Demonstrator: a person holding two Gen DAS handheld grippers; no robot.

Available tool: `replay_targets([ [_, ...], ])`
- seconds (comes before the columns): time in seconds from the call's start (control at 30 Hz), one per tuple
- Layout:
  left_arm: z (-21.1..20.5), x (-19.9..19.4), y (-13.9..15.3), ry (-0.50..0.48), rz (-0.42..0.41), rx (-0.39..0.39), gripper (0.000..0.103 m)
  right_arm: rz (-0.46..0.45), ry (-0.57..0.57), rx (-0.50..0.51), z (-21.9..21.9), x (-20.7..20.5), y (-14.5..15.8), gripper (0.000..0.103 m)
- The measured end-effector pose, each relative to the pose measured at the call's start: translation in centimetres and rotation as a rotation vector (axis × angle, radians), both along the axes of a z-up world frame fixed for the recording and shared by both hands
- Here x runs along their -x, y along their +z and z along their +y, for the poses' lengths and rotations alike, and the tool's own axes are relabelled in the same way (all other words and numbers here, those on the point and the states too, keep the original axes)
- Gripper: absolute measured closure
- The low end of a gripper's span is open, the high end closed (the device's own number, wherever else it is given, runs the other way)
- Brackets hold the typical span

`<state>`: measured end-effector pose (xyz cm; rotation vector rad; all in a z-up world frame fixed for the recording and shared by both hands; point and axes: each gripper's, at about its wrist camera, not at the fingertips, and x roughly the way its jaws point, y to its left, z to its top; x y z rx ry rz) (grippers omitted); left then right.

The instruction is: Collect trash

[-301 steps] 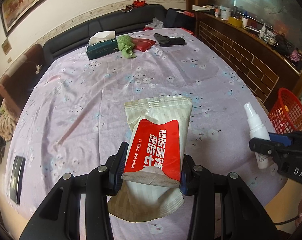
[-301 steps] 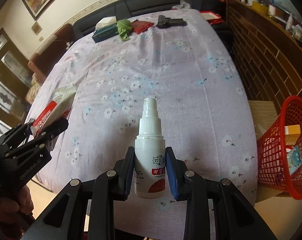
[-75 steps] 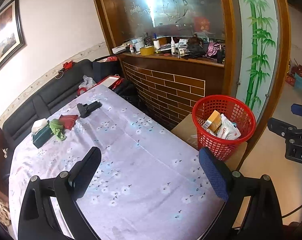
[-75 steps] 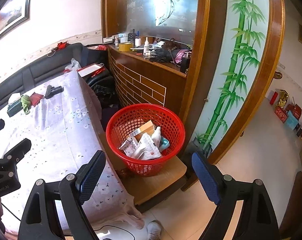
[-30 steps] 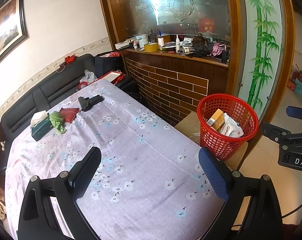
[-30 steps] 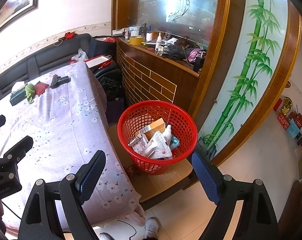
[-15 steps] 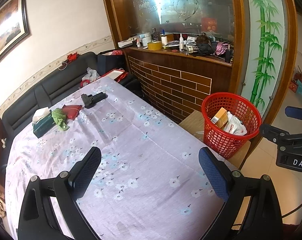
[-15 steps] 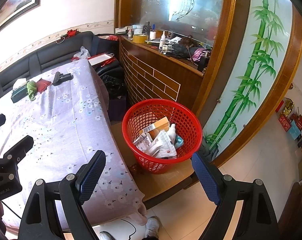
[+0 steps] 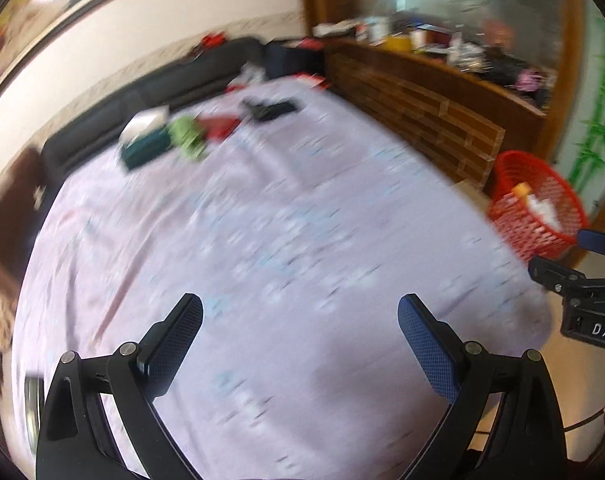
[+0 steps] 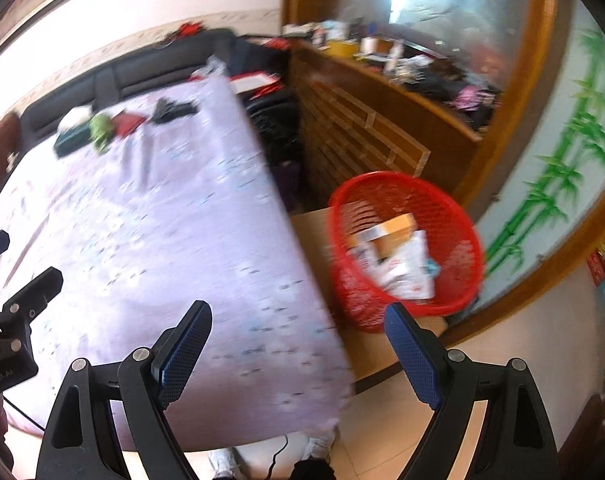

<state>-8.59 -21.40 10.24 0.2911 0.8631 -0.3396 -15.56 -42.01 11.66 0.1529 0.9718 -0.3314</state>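
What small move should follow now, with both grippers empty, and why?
Probably carry the left gripper toward the far end of the table, where the green crumpled item lies. Both it and the right gripper are open and empty; the red basket already holds trash.

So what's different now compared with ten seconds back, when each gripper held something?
Both are empty now: the left gripper and right gripper stand open. White packaging lies in the red basket; blur hides which pieces. Both cameras are swinging back toward the table. The tissue box, green cloth and black item stayed put.
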Motion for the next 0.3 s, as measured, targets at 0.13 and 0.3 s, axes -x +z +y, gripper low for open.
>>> replay_targets([
  [0.13, 5.9, -1.0, -2.9, 0.153, 0.073, -0.029, 0.006, 0.047, 0.092, -0.043, 3.6, -2.5, -2.3, 0.012],
  [0.3, 13.8, -3.2, -6.0, 0.354, 0.126, -0.012, 0.006, 0.082, 0.218, -0.074, 9.2, -6.2, -4.6, 0.012],
])
